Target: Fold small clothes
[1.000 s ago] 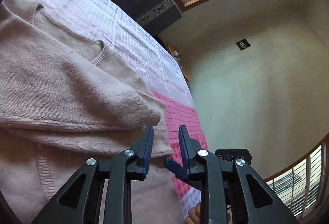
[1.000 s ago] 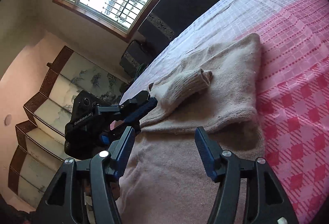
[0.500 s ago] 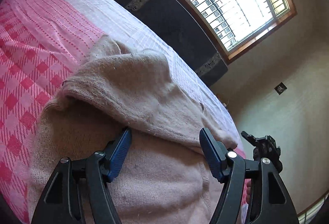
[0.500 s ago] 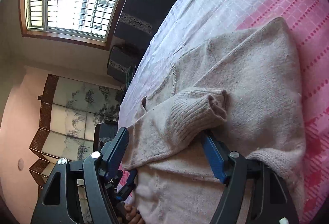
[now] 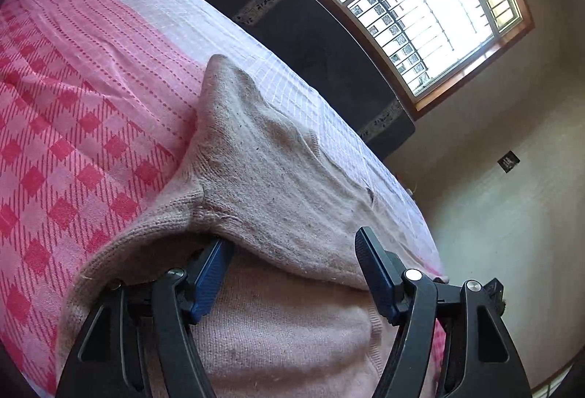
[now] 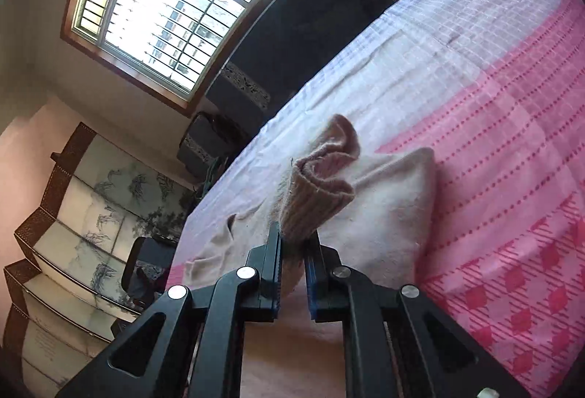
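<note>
My right gripper pinches the ribbed cuff of the beige sweater, its blue pads drawn narrow on the knit, the sleeve end standing up above the bedspread. My left gripper stands wide at the near end of the garment, one blue finger tucked under a raised fold, the other finger lying on top of the cloth; it grips nothing that I can see. The sweater lies across the middle of the bed, its body reaching from the near edge toward the pale far end by the dark headboard.

I judge this the sleeve-folding step, early to midway in the task: the sleeve is lifted and not yet laid flat. The next move, as I read it, calls for carrying the cuff across the body and setting it down smooth, while the left gripper closes on the fold it straddles so the knit does not drag.

Counted: one sweater, one cuff in view, two grippers, one bedspread, one arched window, one folding screen.
</note>
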`<control>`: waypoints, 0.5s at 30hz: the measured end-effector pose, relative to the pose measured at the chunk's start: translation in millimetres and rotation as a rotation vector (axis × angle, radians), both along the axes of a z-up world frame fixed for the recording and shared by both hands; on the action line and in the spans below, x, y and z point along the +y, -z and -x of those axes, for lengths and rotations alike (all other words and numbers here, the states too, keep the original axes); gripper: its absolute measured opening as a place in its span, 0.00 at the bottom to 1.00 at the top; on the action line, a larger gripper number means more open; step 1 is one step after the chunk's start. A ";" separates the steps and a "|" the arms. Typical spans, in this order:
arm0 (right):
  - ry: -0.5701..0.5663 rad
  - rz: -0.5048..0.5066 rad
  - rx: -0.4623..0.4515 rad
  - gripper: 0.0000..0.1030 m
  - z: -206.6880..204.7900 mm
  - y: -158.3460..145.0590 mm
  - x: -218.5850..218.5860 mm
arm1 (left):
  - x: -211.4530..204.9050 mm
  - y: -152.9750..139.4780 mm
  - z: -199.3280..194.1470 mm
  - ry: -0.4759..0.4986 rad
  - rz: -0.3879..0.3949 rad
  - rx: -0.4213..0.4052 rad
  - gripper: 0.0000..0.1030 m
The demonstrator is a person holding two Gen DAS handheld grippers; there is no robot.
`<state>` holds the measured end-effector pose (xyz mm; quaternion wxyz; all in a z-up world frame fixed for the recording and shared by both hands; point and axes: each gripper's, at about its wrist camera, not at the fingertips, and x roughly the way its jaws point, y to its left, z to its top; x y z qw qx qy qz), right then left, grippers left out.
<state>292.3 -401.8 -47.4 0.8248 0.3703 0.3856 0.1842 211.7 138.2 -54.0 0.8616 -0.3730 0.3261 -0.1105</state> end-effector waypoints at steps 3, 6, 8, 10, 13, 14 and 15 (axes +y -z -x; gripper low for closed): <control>0.038 -0.065 0.018 0.11 8.5 21.7 -15.8 | -0.5 0.1 -1.2 0.000 -0.001 0.000 0.67; 0.042 -0.053 0.003 0.11 9.1 17.7 -14.9 | -5.1 -3.8 -5.3 0.001 -0.029 0.015 0.67; 0.029 -0.035 -0.021 0.11 9.5 10.9 -11.1 | -4.0 -3.9 -4.4 -0.002 -0.030 0.016 0.67; 0.022 -0.037 -0.059 0.11 10.2 0.7 -10.4 | -2.5 -3.9 -3.2 -0.009 -0.029 0.015 0.67; -0.052 -0.049 0.034 0.11 0.4 15.4 -7.5 | -3.0 -5.4 -3.3 -0.019 -0.043 0.022 0.67; -0.061 -0.022 0.065 0.11 -0.9 21.7 -5.8 | -2.5 -5.4 -3.0 -0.022 -0.042 0.022 0.67; -0.069 -0.024 0.074 0.11 -1.0 26.1 -6.3 | -2.1 -5.6 -2.9 -0.024 -0.041 0.021 0.67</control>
